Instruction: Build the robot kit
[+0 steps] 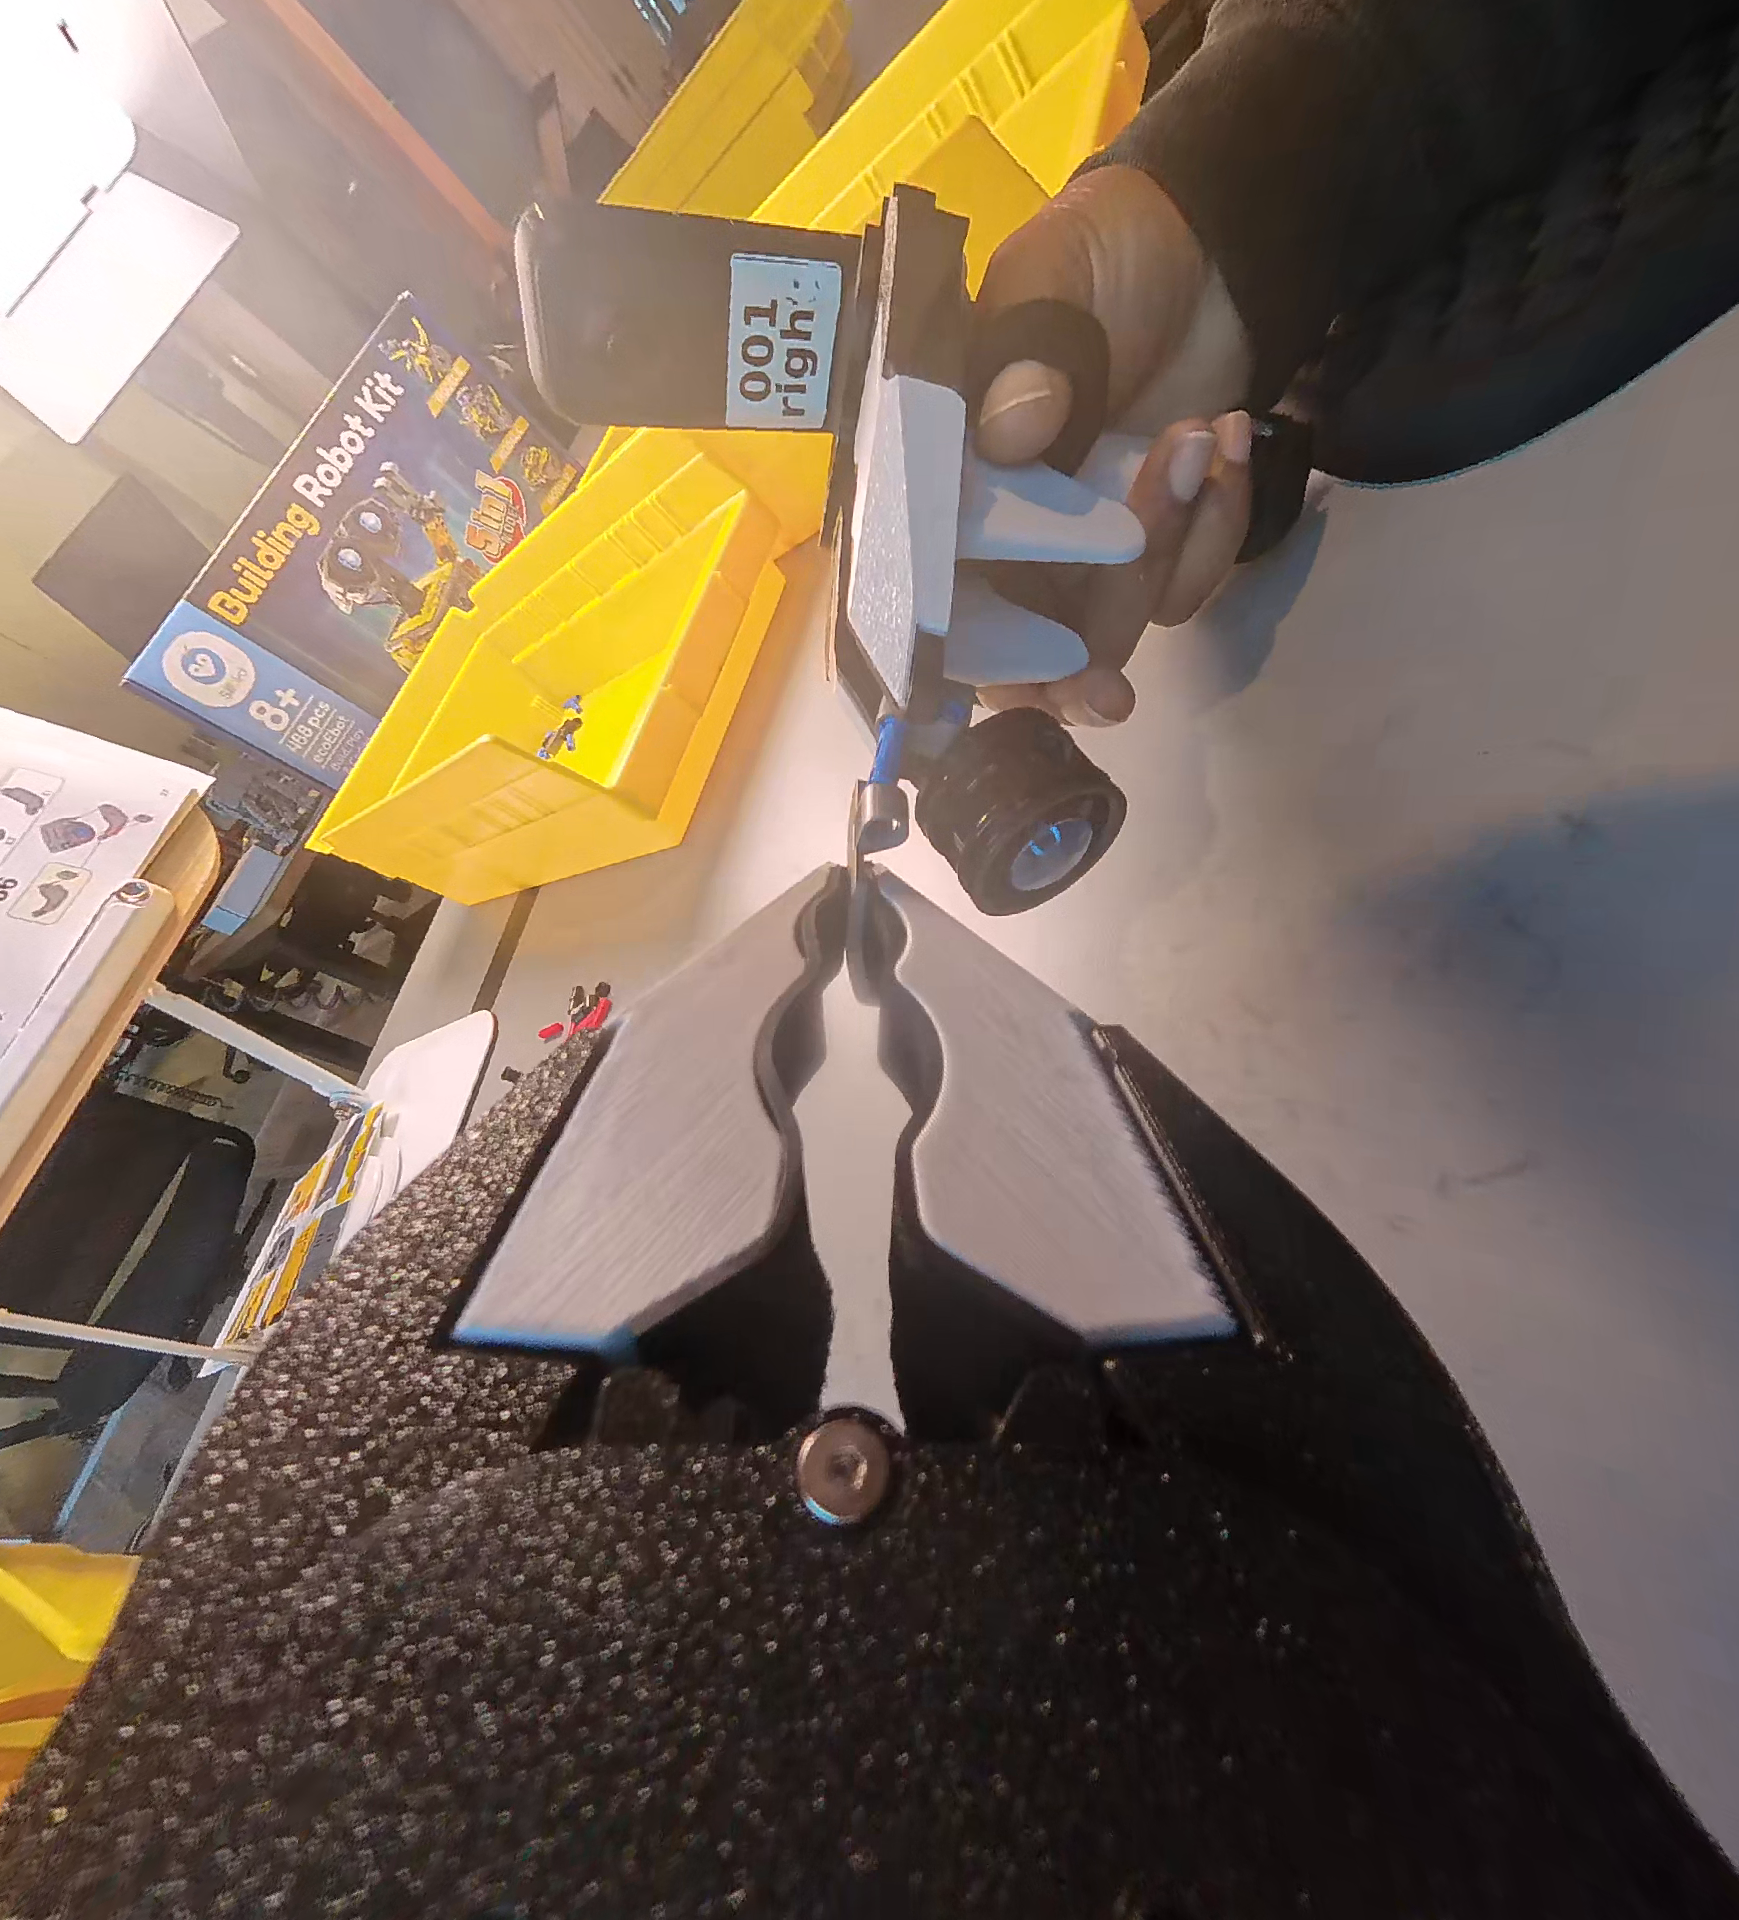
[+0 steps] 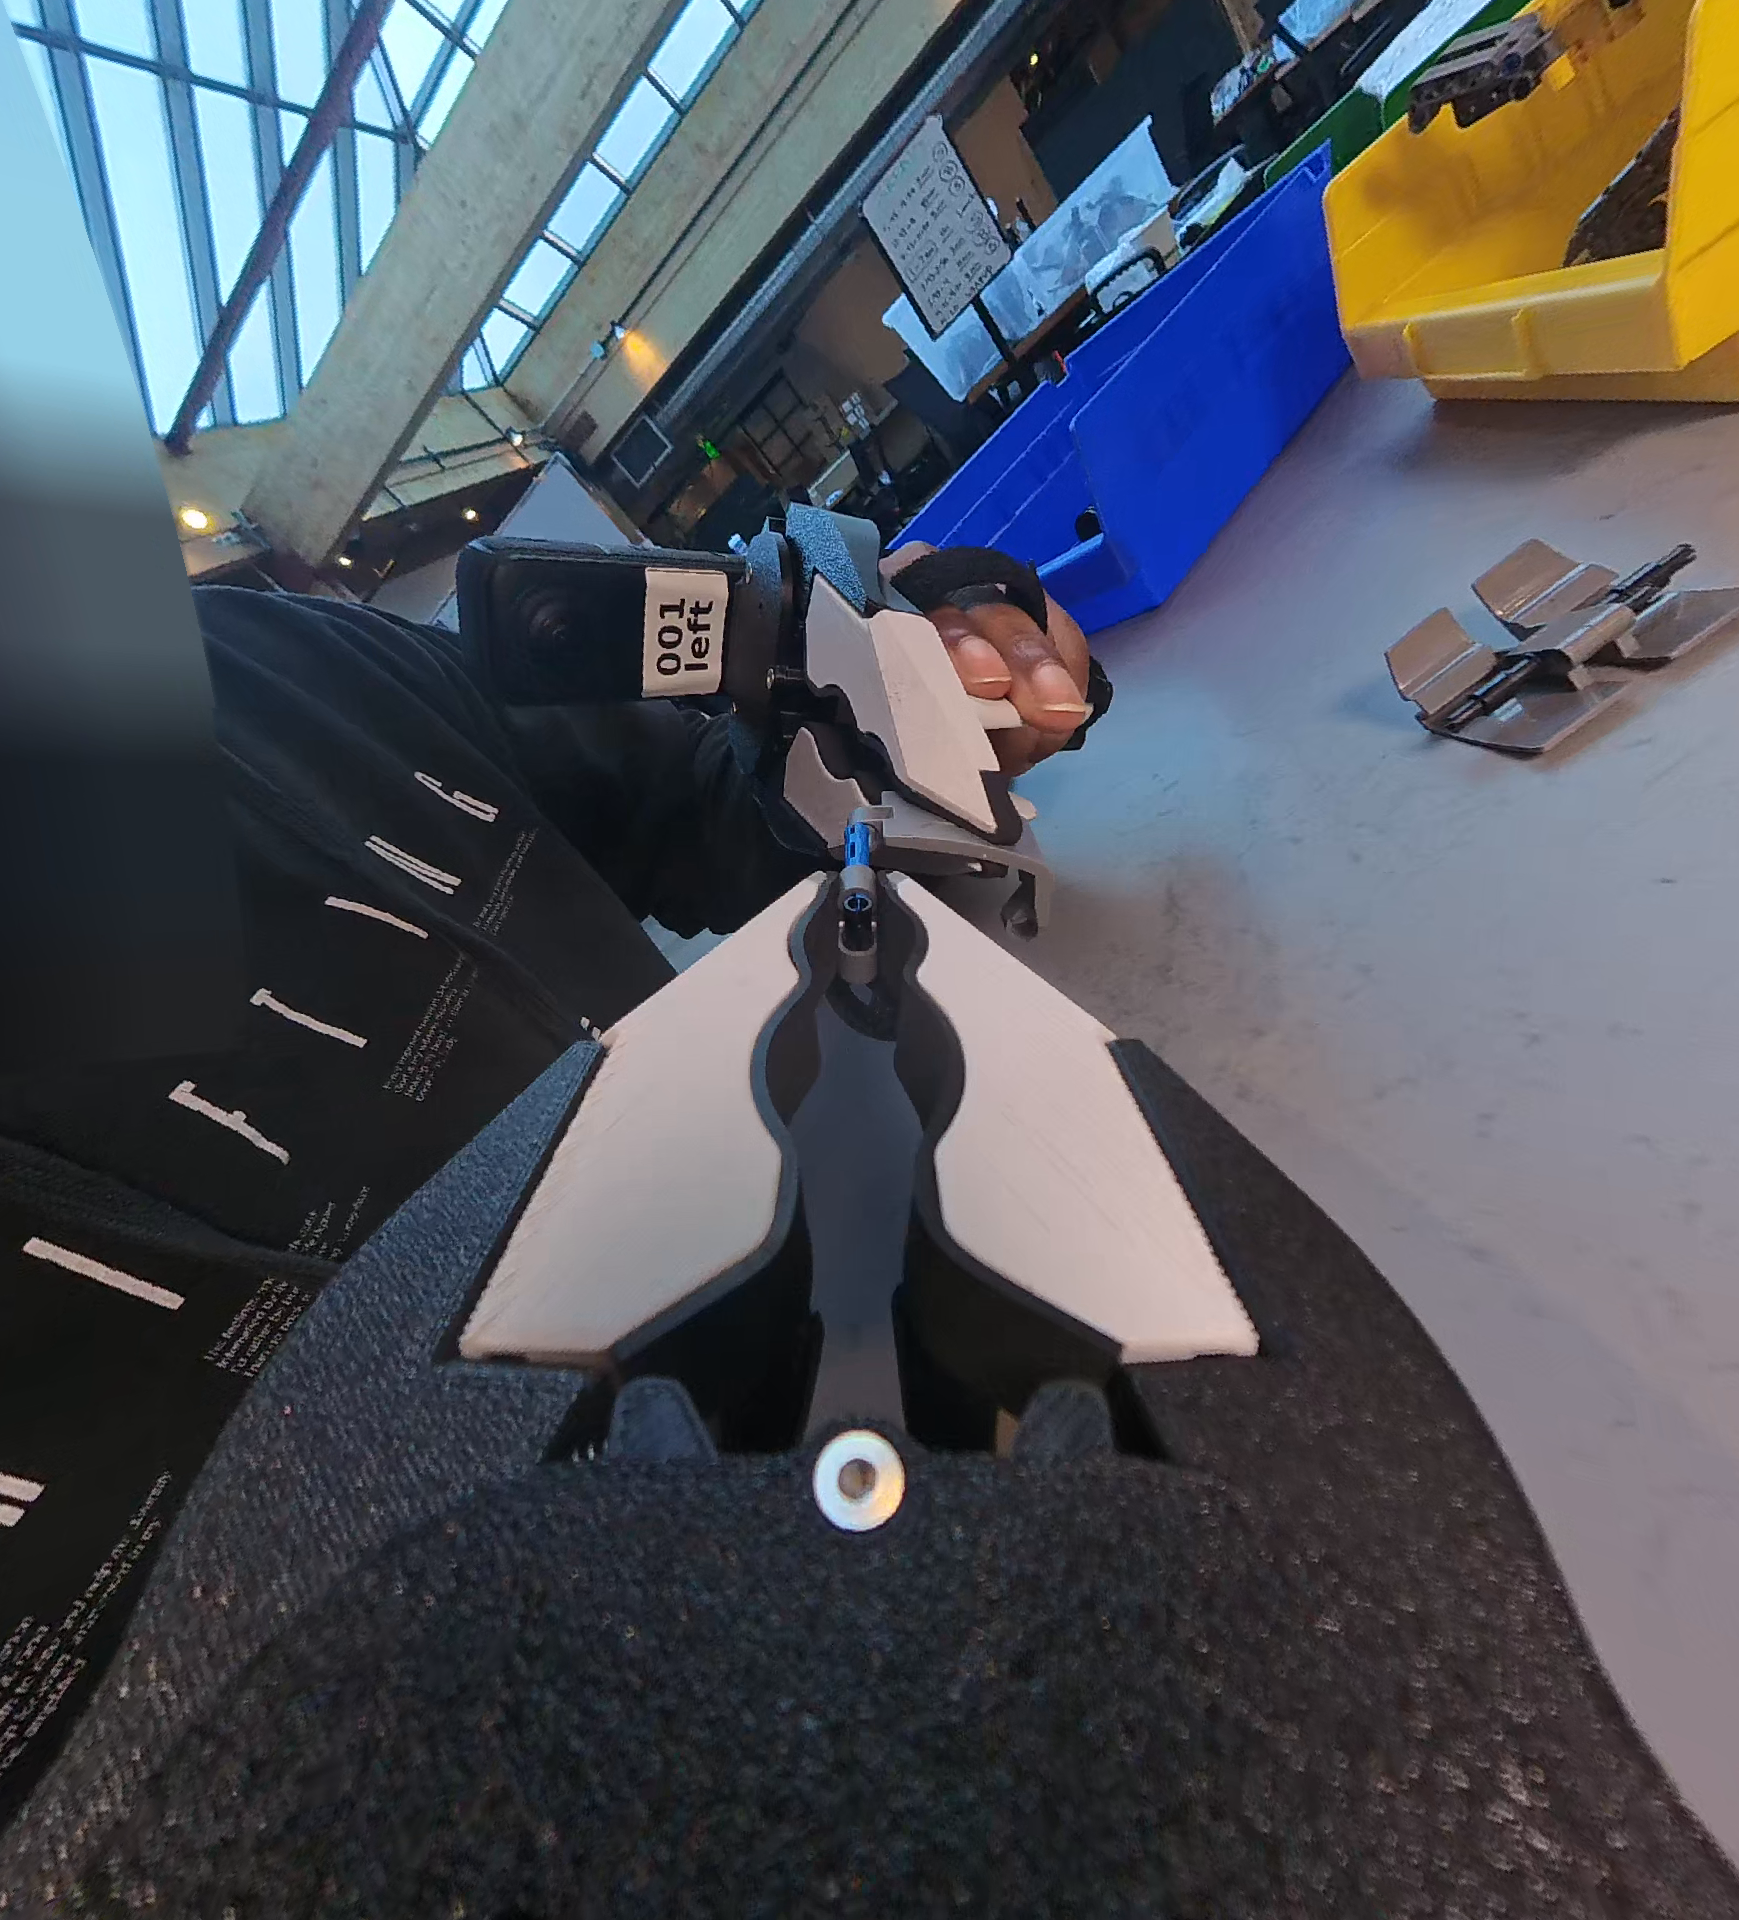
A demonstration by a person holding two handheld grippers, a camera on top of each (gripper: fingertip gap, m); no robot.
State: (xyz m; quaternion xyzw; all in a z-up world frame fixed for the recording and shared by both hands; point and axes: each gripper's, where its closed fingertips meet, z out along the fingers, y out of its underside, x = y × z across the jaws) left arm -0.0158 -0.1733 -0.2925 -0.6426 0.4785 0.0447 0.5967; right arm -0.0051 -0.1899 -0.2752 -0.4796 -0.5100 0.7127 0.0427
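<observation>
Left wrist view shows the left gripper (image 1: 857, 883) clenched on a thin grey piece (image 1: 870, 831) and the right gripper (image 2: 857, 891) clamping the wheel assembly (image 1: 1021, 810), so alignment along the blue pin (image 1: 886, 750) should stay straight.

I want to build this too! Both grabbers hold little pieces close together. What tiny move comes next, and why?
Probably ease the left gripper a touch toward the right gripper, with both shut. The blue pin beside the wheel points at the grey piece and looks nearly touching it, so a small straight push seems enough to join them.
</observation>
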